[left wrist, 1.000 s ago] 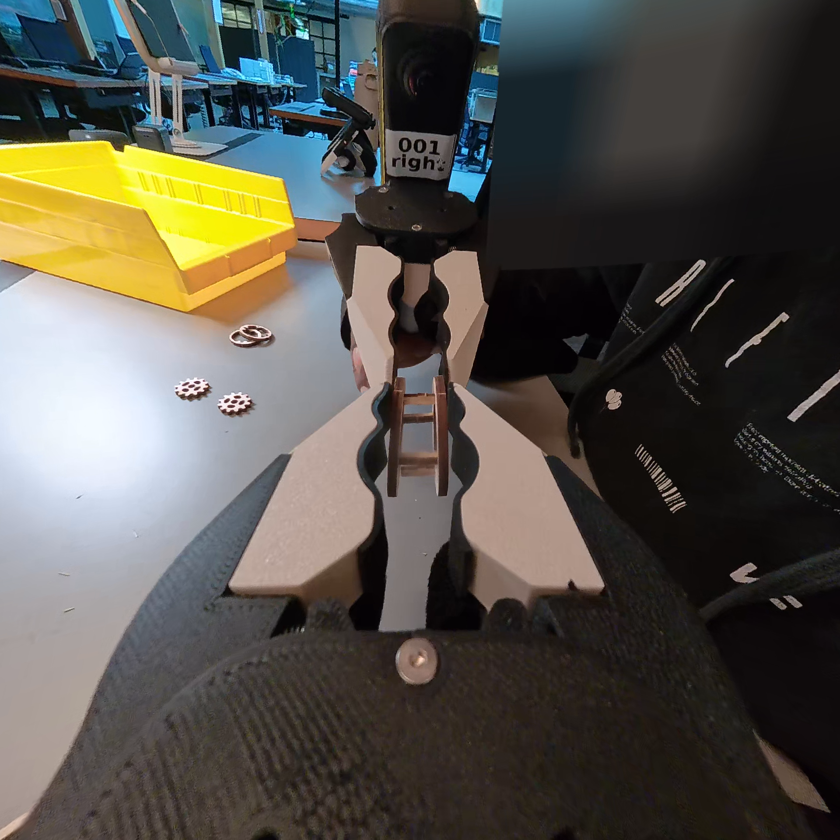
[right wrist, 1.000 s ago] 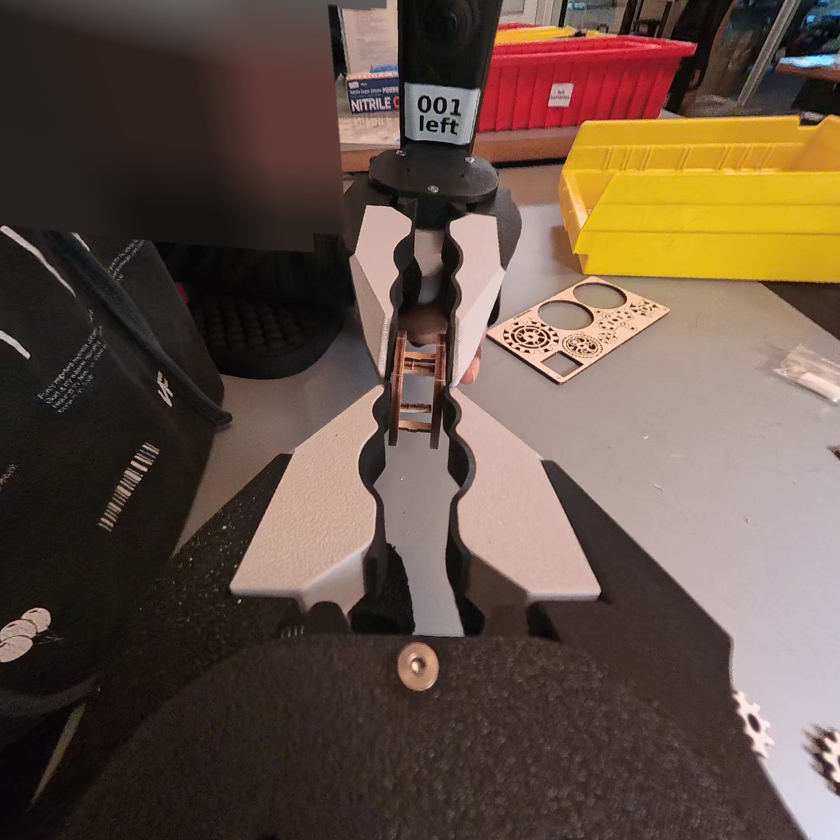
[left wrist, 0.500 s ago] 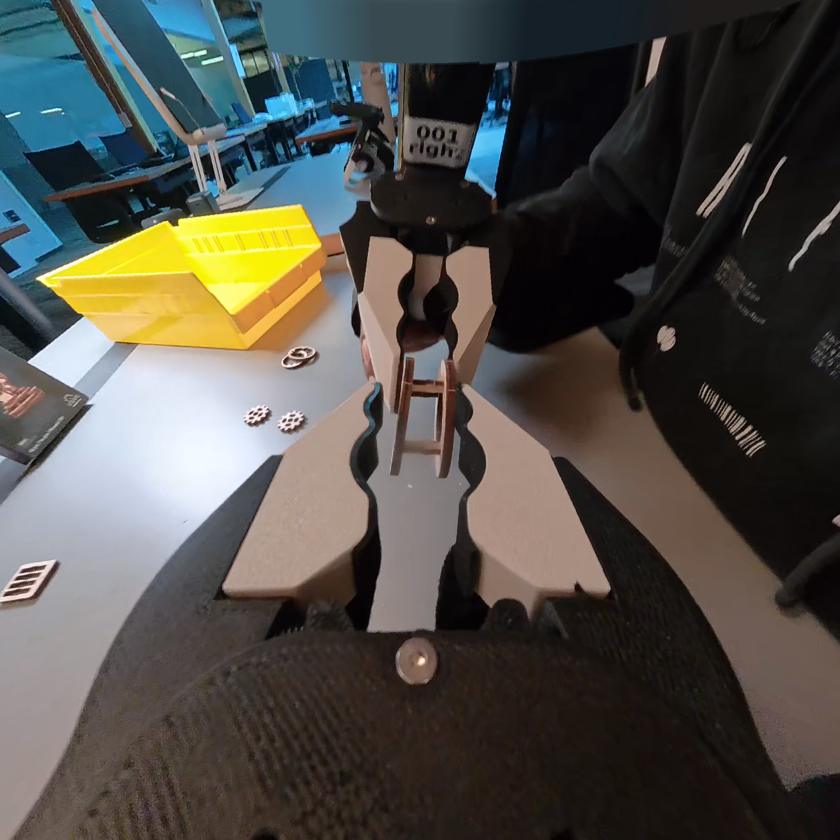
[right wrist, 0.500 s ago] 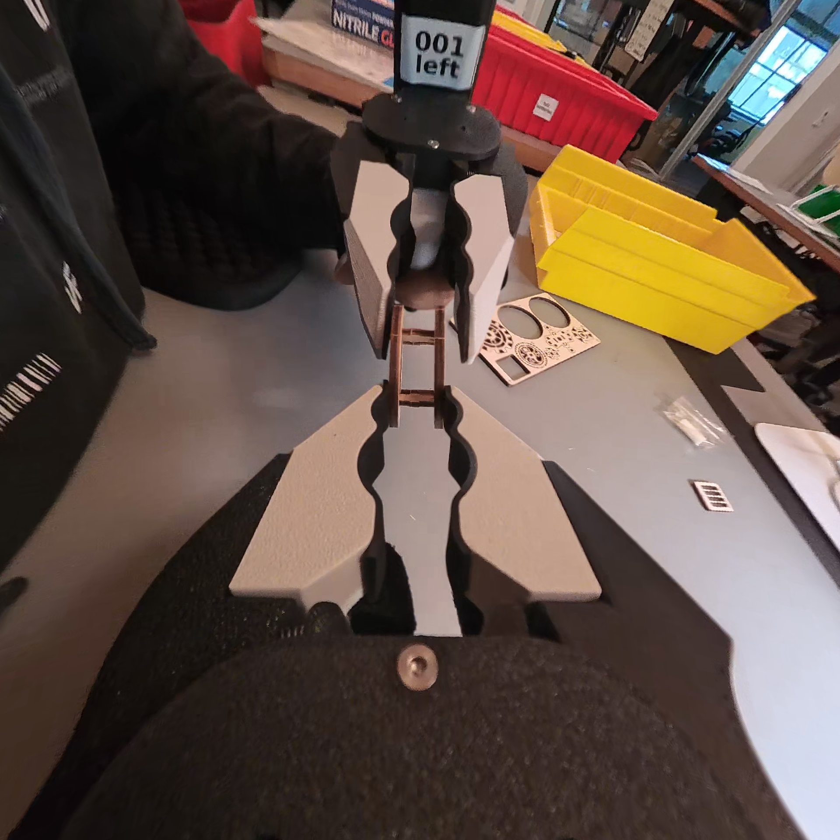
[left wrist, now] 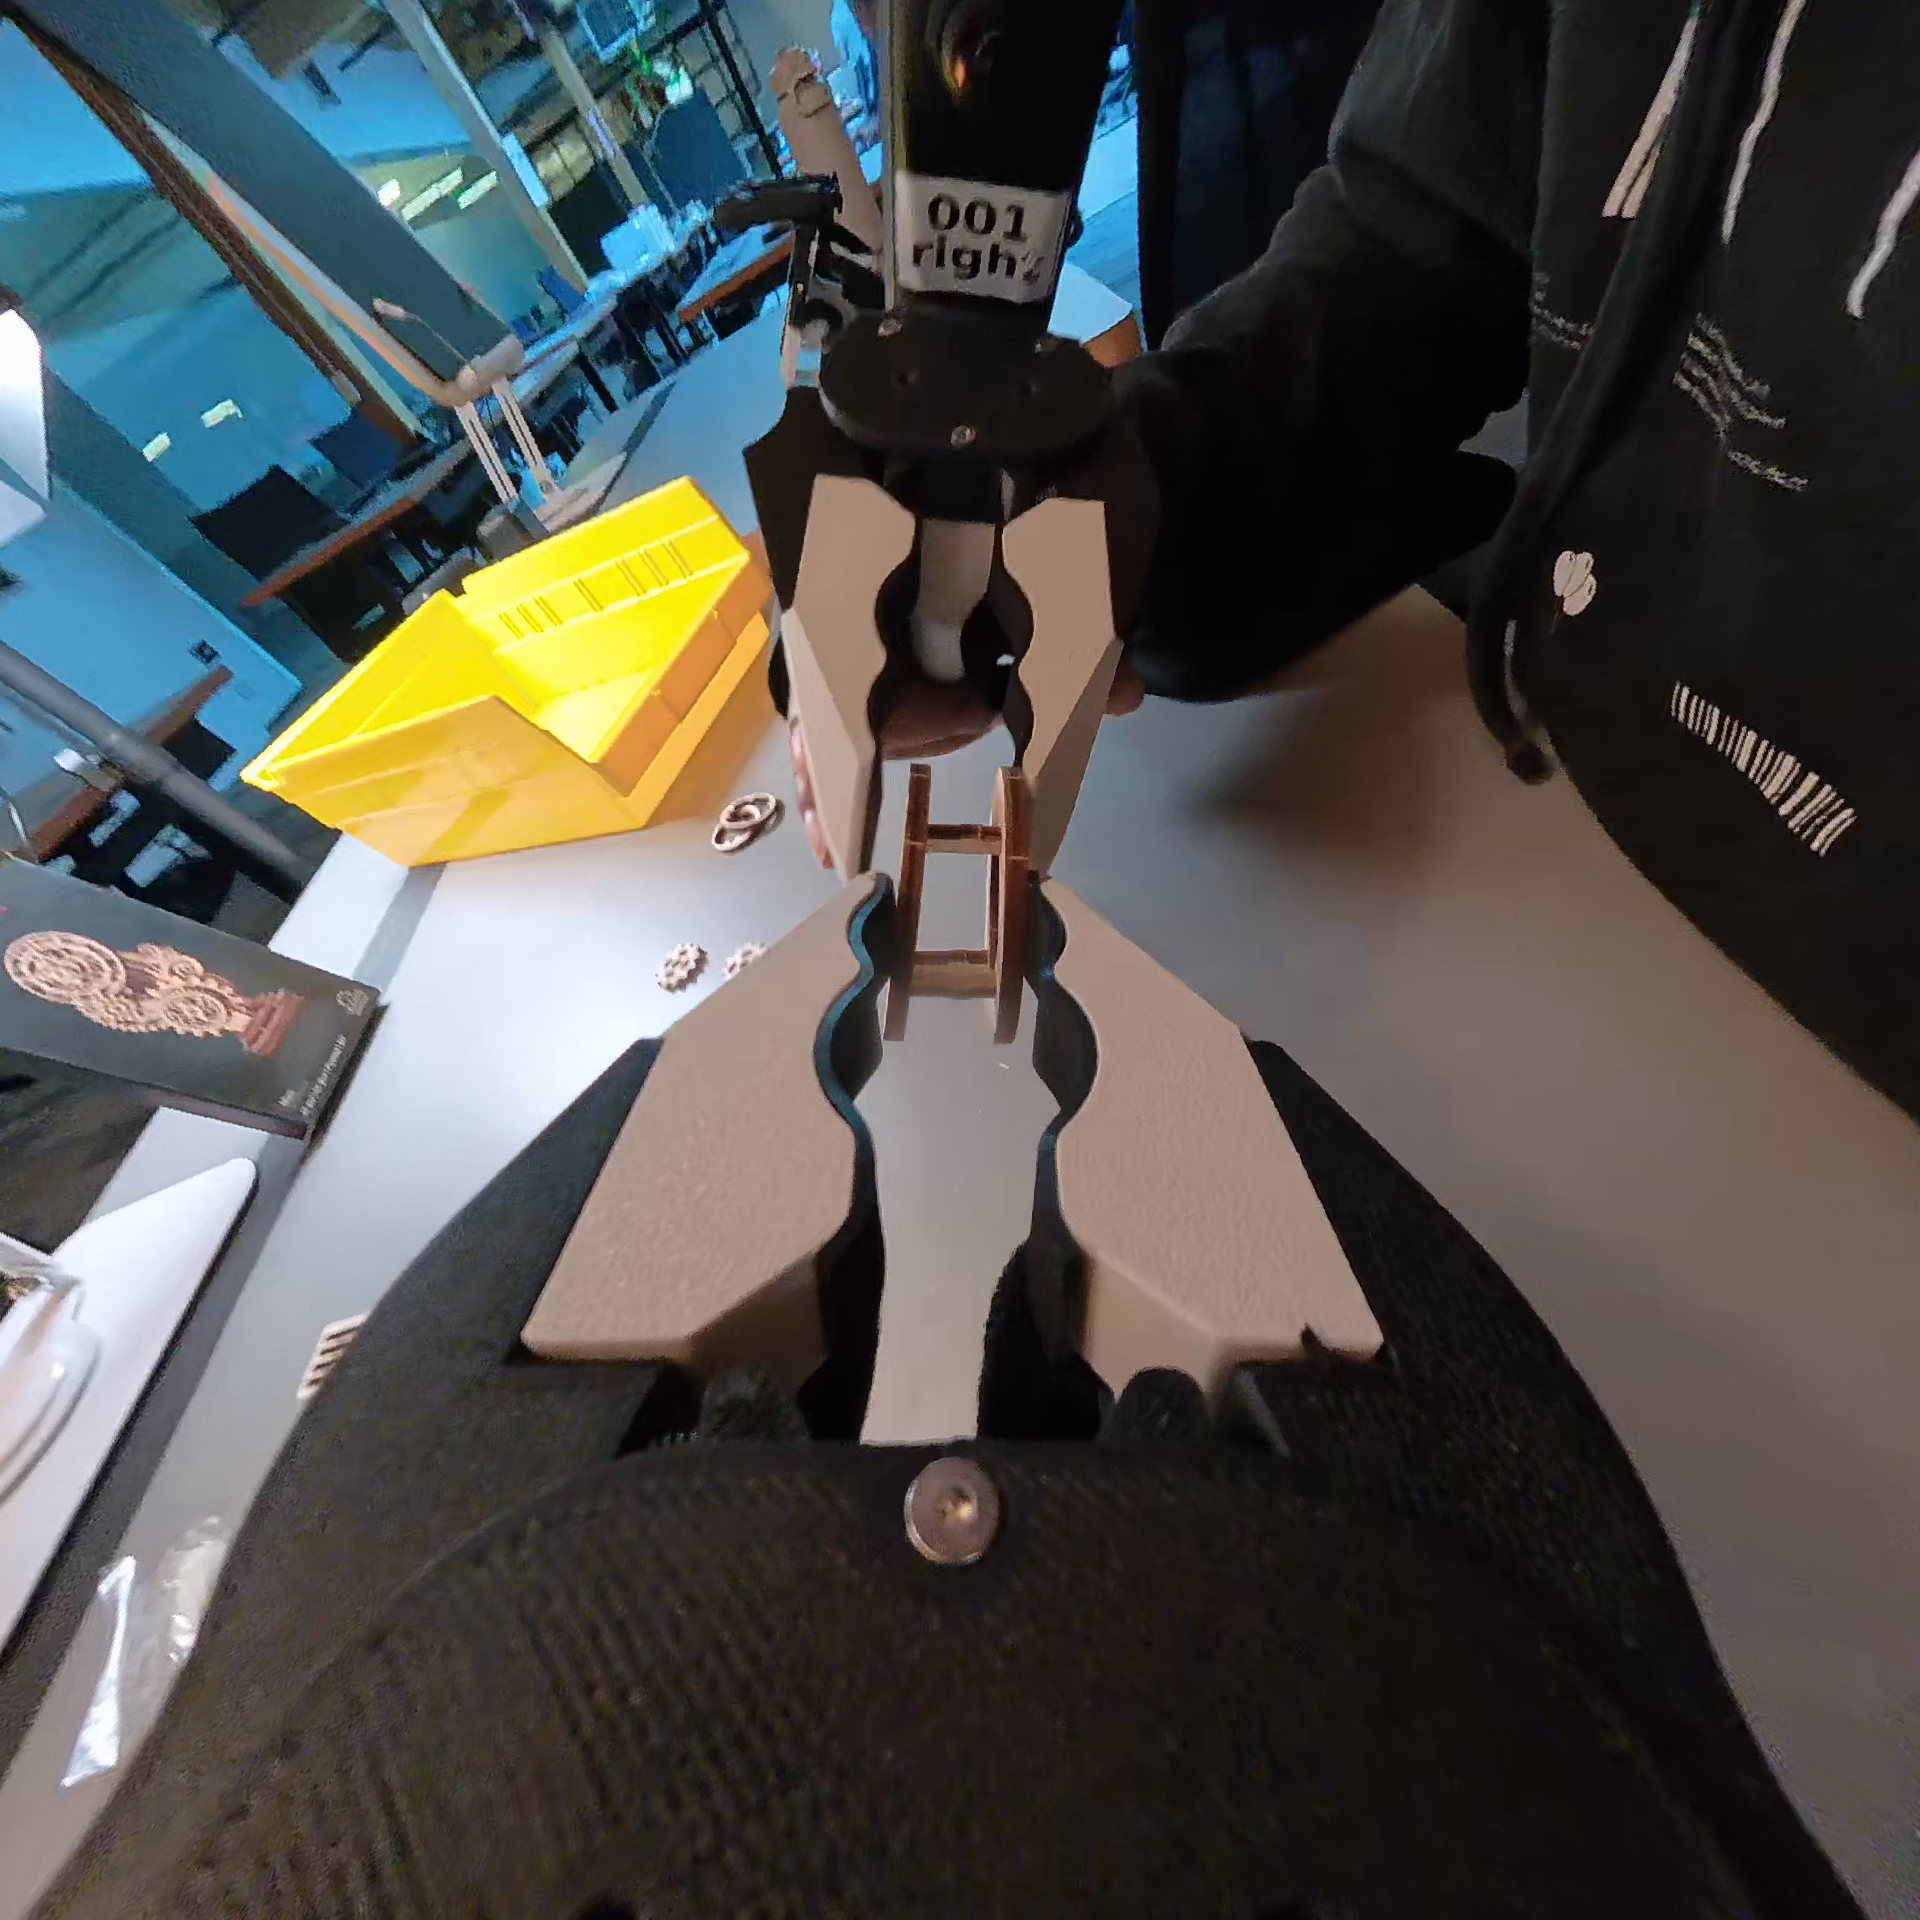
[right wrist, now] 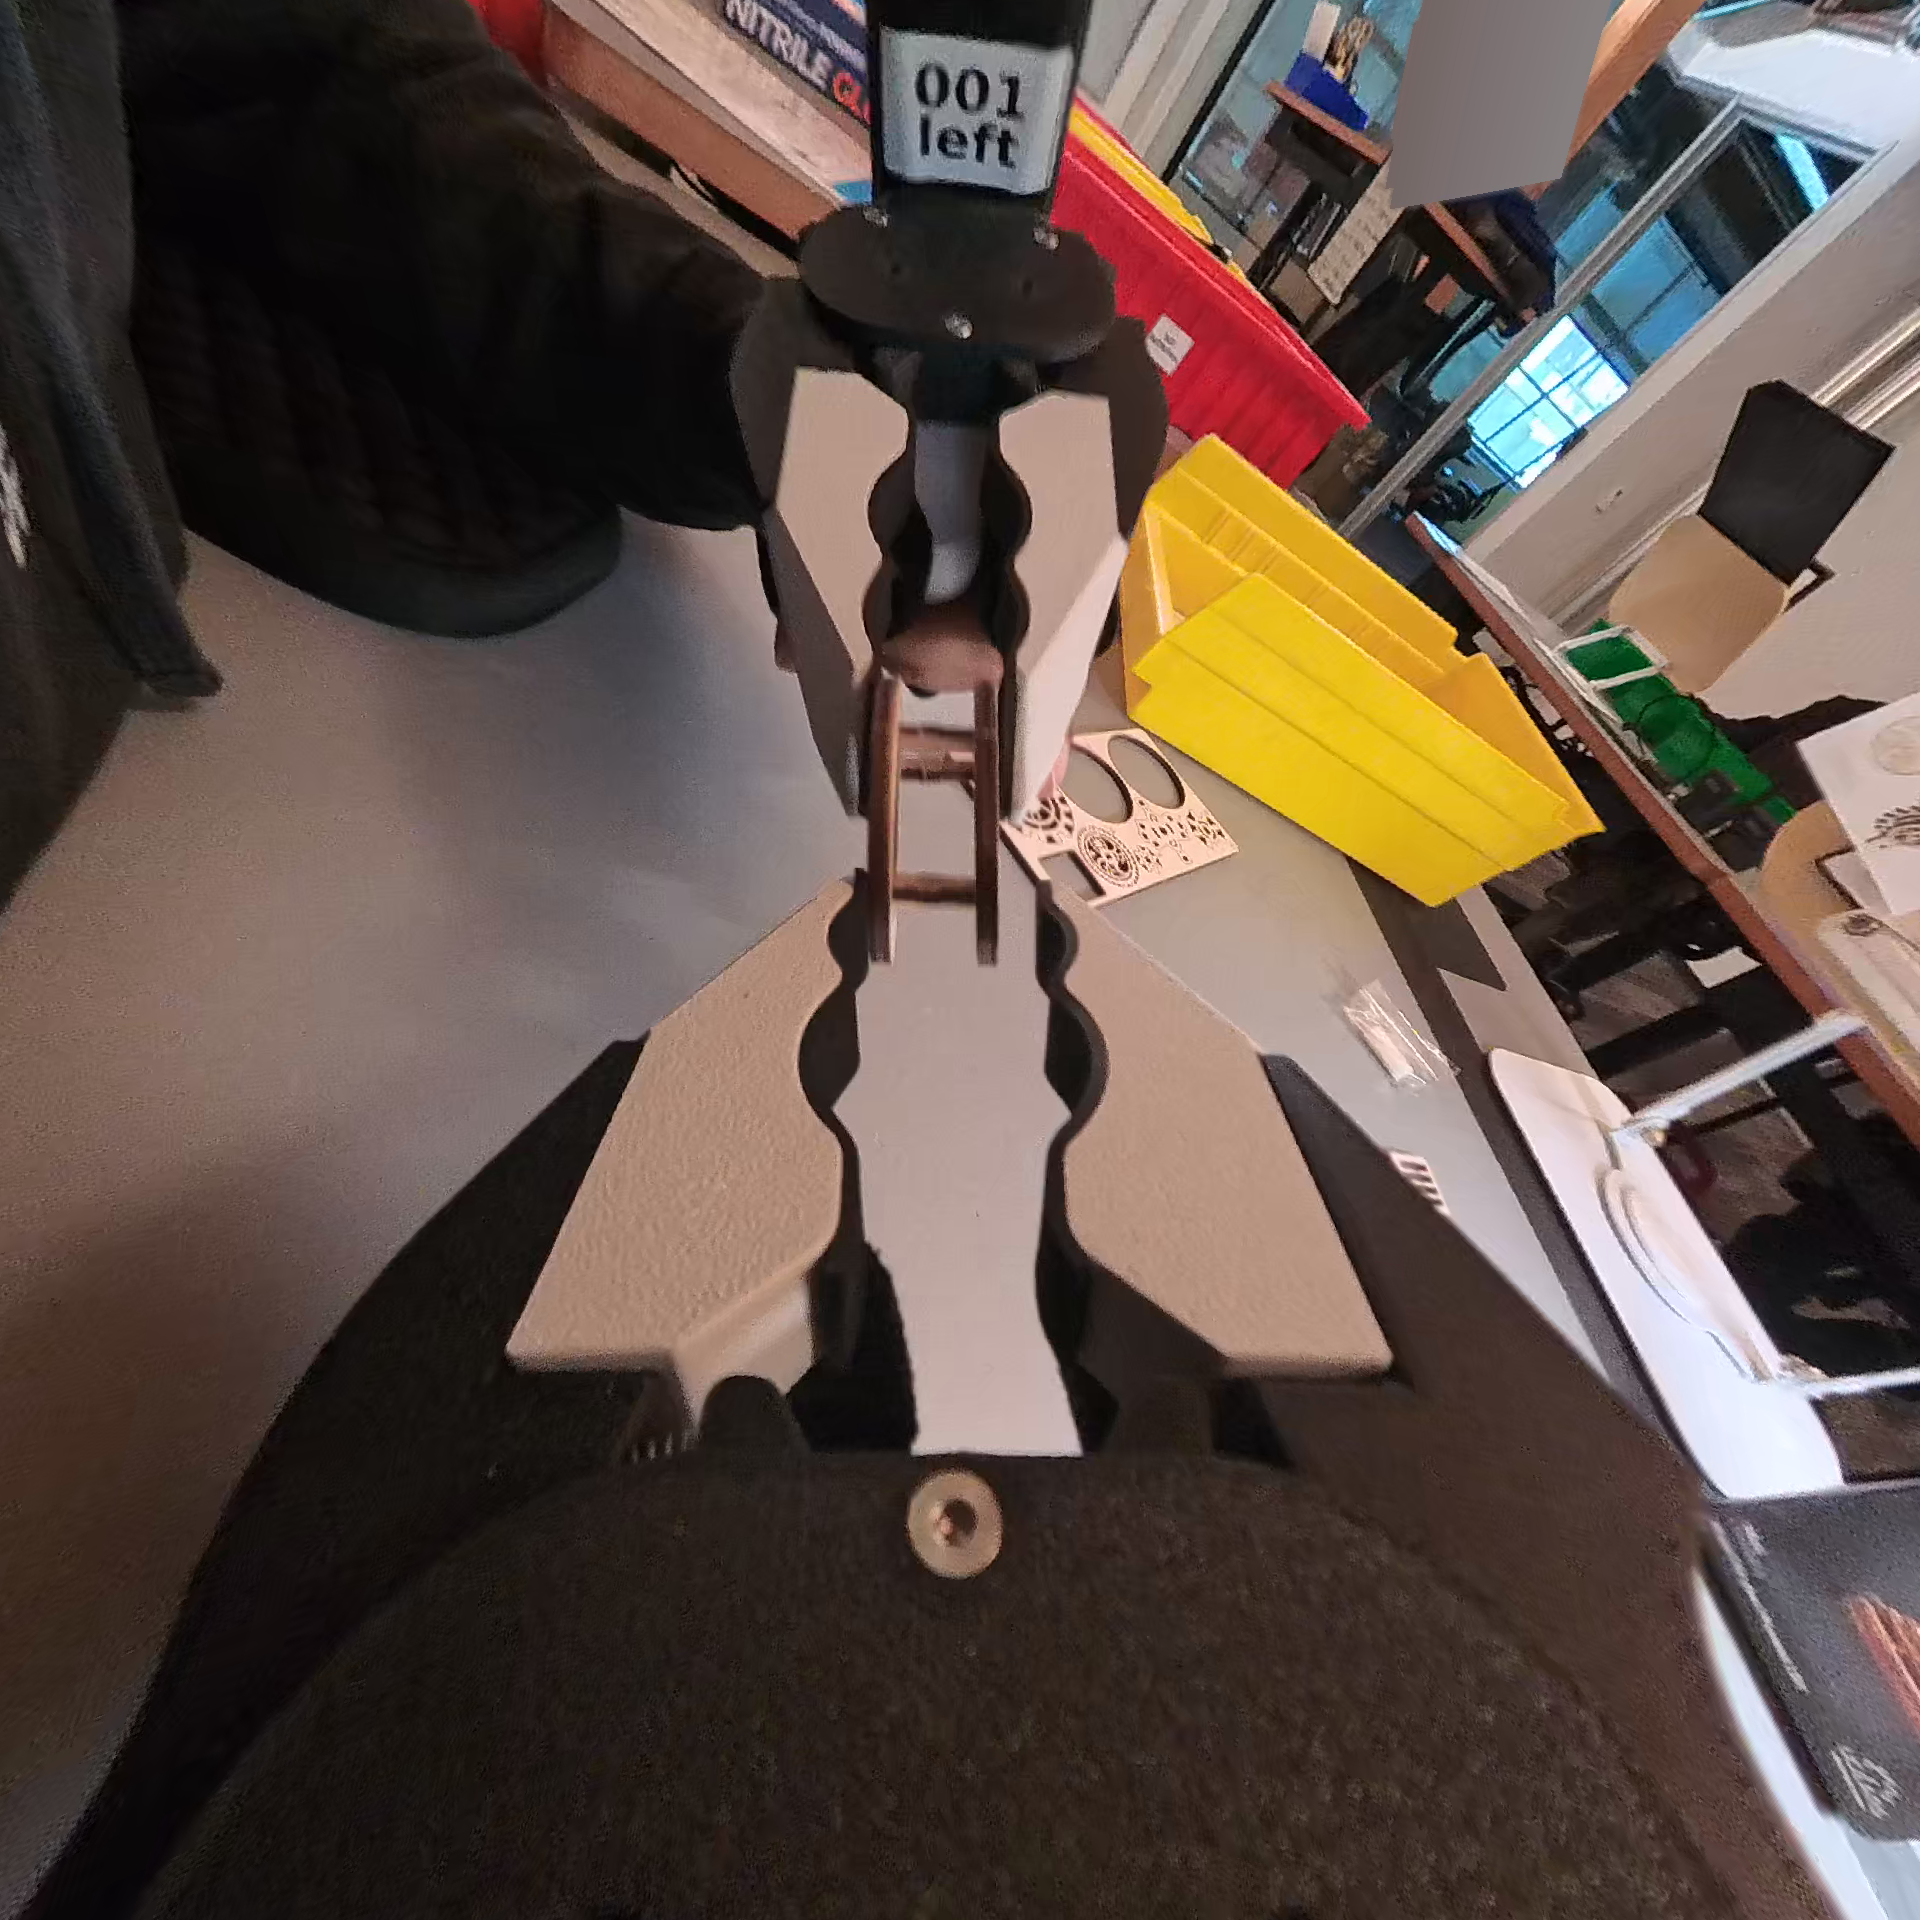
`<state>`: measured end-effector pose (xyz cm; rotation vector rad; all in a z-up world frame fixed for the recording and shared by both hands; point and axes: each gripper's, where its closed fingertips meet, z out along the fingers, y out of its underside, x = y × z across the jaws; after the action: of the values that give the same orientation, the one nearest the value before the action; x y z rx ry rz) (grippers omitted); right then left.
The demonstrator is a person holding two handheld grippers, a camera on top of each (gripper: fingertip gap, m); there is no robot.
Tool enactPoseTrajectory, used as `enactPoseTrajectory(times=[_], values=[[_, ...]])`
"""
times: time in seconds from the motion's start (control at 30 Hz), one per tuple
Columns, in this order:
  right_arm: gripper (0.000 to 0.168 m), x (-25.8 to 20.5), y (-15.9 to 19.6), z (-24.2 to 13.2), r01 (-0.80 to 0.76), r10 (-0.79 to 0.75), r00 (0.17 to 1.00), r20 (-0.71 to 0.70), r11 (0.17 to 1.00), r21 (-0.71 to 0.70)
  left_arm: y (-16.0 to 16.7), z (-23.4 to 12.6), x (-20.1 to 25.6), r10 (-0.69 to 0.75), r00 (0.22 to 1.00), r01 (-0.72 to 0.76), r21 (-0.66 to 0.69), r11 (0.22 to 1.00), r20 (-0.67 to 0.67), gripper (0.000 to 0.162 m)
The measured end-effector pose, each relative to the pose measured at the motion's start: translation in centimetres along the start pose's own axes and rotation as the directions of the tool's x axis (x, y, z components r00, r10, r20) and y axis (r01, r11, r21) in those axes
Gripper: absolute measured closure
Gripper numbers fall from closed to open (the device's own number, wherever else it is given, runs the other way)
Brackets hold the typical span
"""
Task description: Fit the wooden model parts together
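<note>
Both hand-held grippers (left wrist: 956, 894) (right wrist: 935, 914) meet tip-to-tip, clamping the wooden spool (left wrist: 961, 909).

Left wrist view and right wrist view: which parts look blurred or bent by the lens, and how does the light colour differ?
Left wrist view: the wooden assembly is sharp, the dark sleeve is smeared, the background is blue-tinted, and straight edges bow. Right wrist view: light is more neutral grey, the yellow bin is fairly sharp, and the lower right corner blurs and stretches.
</note>
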<state>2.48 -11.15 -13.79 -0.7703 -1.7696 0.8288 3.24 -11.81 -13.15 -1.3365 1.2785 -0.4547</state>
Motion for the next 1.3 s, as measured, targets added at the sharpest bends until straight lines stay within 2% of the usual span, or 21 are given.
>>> enactPoseTrajectory(times=[0.07,0.17,0.37,0.47,0.5,0.7,0.87,1.1,1.3], values=[[0.136,0.0,0.4,0.0,0.013,-0.013,1.0,0.001,1.0,-0.016,-0.7,-0.1,0.2,0.036,0.999,-0.036,0.029,0.999,0.003,0.139],[0.146,-0.4,-0.2,-0.2,0.053,-0.053,0.999,0.006,0.998,0.02,-1.1,-0.2,0.4,0.074,0.997,-0.074,0.038,0.996,0.012,0.139],[0.147,-0.5,-0.4,-0.2,0.139,-0.139,0.99,-0.017,0.99,0.006,-1.2,-0.2,0.6,0.103,0.995,-0.103,0.044,0.994,0.009,0.139],[0.147,-0.6,-0.4,-0.2,0.125,-0.125,0.992,-0.008,0.992,0.01,-1.3,-0.3,0.7,0.093,0.996,-0.092,0.048,0.995,0.001,0.139],[0.153,-0.7,-0.3,-0.2,0.117,-0.117,0.993,0.0,0.993,0.011,-1.2,-0.3,0.7,0.085,0.996,-0.085,0.048,0.995,-0.003,0.138],[0.153,-0.7,-0.1,0.0,0.061,-0.061,0.998,0.015,0.998,0.004,-1.0,-0.2,0.6,0.046,0.999,-0.045,0.057,0.997,-0.011,0.137],[0.143,-0.4,-0.5,0.0,0.056,-0.056,0.998,-0.01,0.998,0.041,-1.3,-0.2,0.6,0.039,0.999,-0.038,0.077,0.996,-0.007,0.138],[0.149,-0.1,-0.8,-0.2,-0.081,0.079,0.997,0.024,0.992,0.097,-1.4,-0.2,0.0,-0.064,0.998,0.065,0.118,0.991,-0.012,0.138],[0.143,0.5,-1.2,-0.4,-0.253,0.244,0.967,0.074,0.955,0.155,-1.3,-0.1,-1.0,-0.292,0.955,0.298,0.159,0.941,-0.058,0.138]])
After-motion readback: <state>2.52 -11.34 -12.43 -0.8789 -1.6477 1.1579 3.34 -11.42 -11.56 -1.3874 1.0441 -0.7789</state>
